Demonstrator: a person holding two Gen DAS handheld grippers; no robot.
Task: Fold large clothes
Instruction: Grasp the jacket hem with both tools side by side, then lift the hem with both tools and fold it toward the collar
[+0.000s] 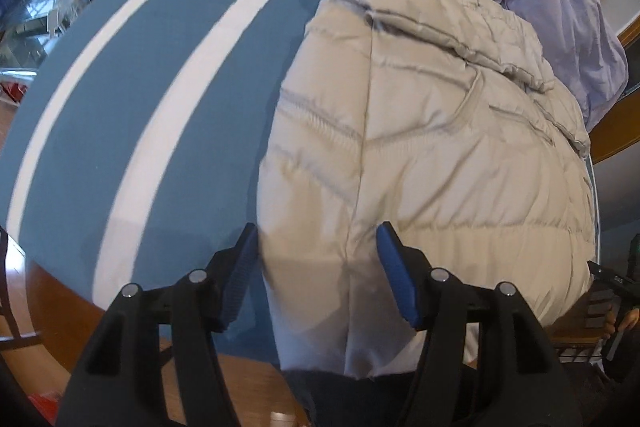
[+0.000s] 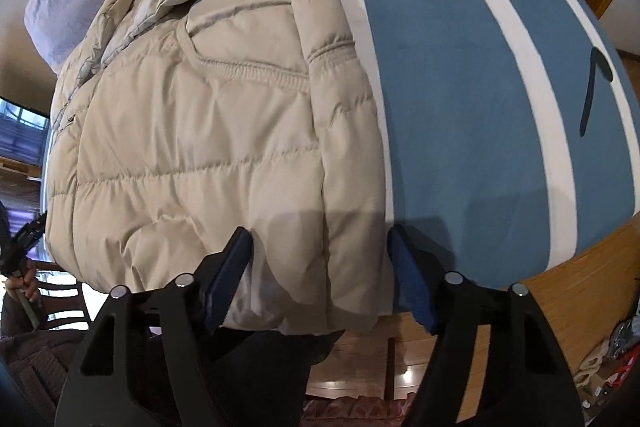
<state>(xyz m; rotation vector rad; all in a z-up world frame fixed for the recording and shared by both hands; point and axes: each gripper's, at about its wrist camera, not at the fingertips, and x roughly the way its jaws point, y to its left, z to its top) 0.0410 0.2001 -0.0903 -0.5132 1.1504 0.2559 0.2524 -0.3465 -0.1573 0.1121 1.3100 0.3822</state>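
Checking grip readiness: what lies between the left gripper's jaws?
The beige puffer jacket's near hem, hanging off the table edge, between the left gripper's open jaws; left wrist view.

A wooden table (image 1: pixel 52 291), its edge at the lower left of the left wrist view, carries a blue cloth with white stripes (image 1: pixel 160 99). On the cloth lie a beige puffer jacket (image 1: pixel 440 155), centre right, and lavender fabric (image 1: pixel 560 11), upper right.

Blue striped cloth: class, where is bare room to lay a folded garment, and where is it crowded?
Free: the blue striped cloth on either side of the beige puffer jacket, out to the table edge. Crowded: the far end, where lilac bedding piles against the jacket's collar.
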